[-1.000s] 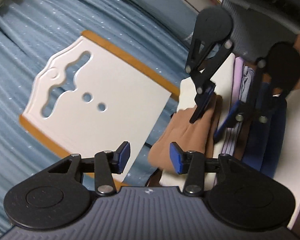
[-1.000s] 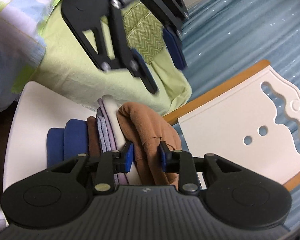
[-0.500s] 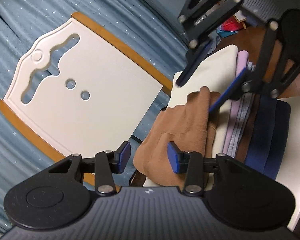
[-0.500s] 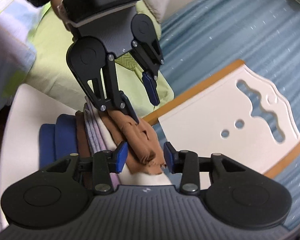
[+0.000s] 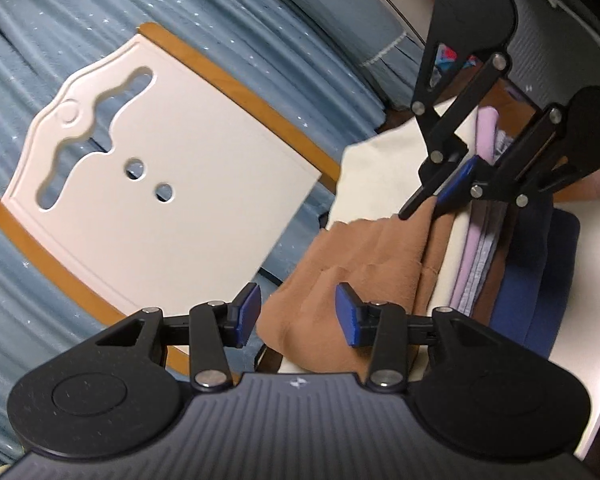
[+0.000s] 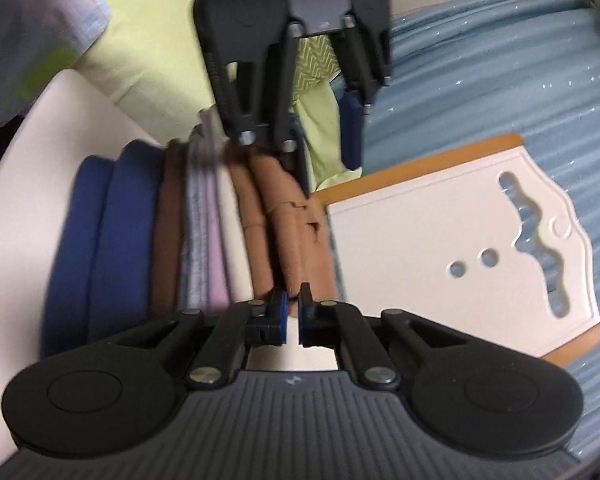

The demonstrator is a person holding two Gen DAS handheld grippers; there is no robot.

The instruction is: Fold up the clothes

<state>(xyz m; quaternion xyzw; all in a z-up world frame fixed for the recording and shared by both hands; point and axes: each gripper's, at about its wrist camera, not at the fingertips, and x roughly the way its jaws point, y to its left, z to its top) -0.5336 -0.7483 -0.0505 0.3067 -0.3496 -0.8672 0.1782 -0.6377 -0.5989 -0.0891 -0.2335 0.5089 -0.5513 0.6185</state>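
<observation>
The right gripper (image 6: 293, 305) sits nearest in its own view, jaws pressed almost together. A thin edge of the tan garment (image 6: 296, 240) appears to be pinched between the pads, though blur leaves the depth of the bite uncertain. The left gripper (image 5: 297, 314) stands half spread over the near end of the same garment, and its pads press on nothing.

The tan garment lies on top of the stack of folded clothes (image 6: 172, 232), which holds cream, lilac, brown and navy layers and rests on the white table (image 6: 60, 120). The garment's top layer is rumpled and overhangs the side of the stack that faces the white folding board (image 5: 172, 184). The board lies flat on the blue bedcover (image 5: 260, 12) just beside the stack.

The step in hand appears to be seating and squaring this folded piece on the stack. To do it well:

- The right grip should take only the tan layers; catching the cream layer below would drag the stack.
- The left gripper should close on the near tan edge before any pull, so that both ends travel together.
- Tension should stay light and even, since knit fabric stretches and skews.
- The overhanging edge should be drawn in line with the layers beneath, then released gently.
</observation>
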